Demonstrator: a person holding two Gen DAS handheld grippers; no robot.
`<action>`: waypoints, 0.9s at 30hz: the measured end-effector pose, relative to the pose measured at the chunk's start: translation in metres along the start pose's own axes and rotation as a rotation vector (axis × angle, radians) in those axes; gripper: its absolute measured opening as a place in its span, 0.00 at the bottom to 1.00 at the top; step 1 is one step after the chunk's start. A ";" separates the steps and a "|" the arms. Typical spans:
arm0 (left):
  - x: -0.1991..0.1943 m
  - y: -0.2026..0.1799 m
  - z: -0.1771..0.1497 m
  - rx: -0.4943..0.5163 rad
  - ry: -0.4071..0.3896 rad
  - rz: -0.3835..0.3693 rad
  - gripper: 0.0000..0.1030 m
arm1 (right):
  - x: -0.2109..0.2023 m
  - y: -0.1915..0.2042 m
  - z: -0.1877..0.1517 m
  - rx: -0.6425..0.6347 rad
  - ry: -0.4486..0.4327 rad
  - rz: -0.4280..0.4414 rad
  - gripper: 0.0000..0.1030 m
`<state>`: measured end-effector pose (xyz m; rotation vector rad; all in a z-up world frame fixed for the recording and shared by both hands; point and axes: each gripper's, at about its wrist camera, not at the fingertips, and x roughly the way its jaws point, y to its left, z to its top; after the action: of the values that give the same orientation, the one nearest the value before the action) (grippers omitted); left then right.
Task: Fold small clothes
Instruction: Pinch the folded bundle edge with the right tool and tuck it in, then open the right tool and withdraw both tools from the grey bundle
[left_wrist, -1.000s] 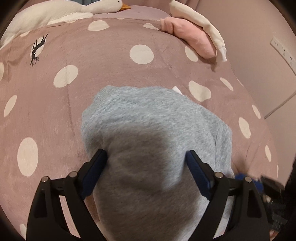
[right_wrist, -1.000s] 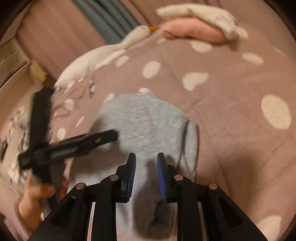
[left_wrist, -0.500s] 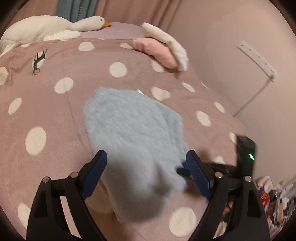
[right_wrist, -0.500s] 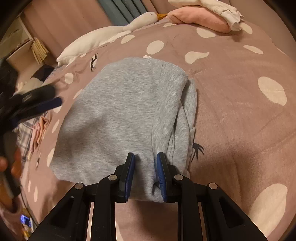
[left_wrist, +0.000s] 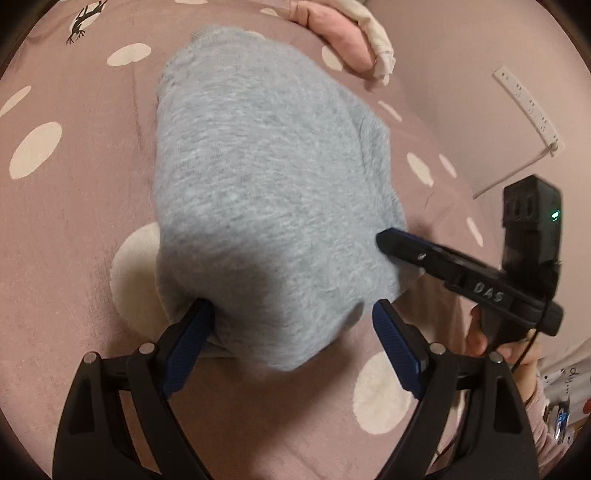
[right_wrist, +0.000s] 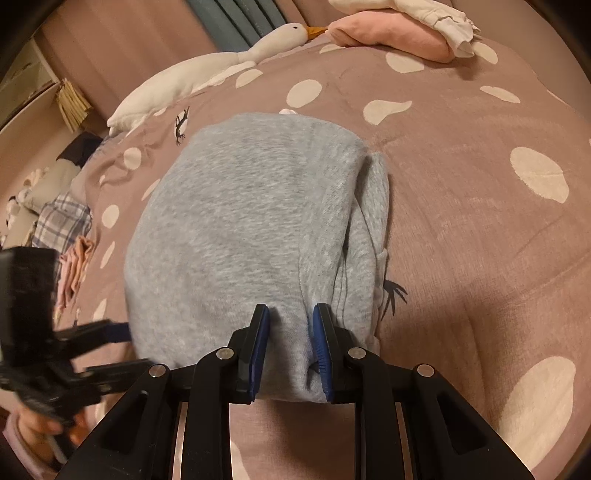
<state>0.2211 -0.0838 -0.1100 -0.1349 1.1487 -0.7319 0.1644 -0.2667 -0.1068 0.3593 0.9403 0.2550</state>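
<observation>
A folded grey garment (left_wrist: 266, 177) lies on the pink polka-dot bedspread (left_wrist: 66, 229); it also shows in the right wrist view (right_wrist: 251, 236). My left gripper (left_wrist: 291, 332) is open, its blue pads astride the garment's near edge. My right gripper (right_wrist: 290, 336) is shut on the garment's near right corner; in the left wrist view its black fingers (left_wrist: 413, 247) reach in from the right at the garment's edge.
A folded pink and white pile (right_wrist: 402, 29) sits at the far edge of the bed, beside a white goose plush (right_wrist: 207, 74). More clothes (right_wrist: 62, 229) lie at the left. A wall power strip (left_wrist: 528, 107) is on the right.
My left gripper has moved in close over the garment's near edge, still open. My right gripper stays clamped on the corner, with the garment now nearer and smoother.
</observation>
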 end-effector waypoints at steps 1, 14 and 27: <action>-0.002 -0.001 0.000 -0.002 -0.005 -0.002 0.86 | 0.000 0.000 0.000 0.001 -0.001 0.002 0.22; -0.033 -0.018 -0.025 0.062 -0.077 0.148 0.87 | 0.000 -0.002 0.000 0.016 -0.001 0.009 0.22; -0.047 -0.015 -0.034 0.089 -0.108 0.187 0.87 | 0.000 -0.002 0.001 0.024 0.007 0.006 0.22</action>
<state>0.1751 -0.0591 -0.0810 0.0076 1.0090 -0.6014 0.1656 -0.2689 -0.1071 0.3833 0.9497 0.2505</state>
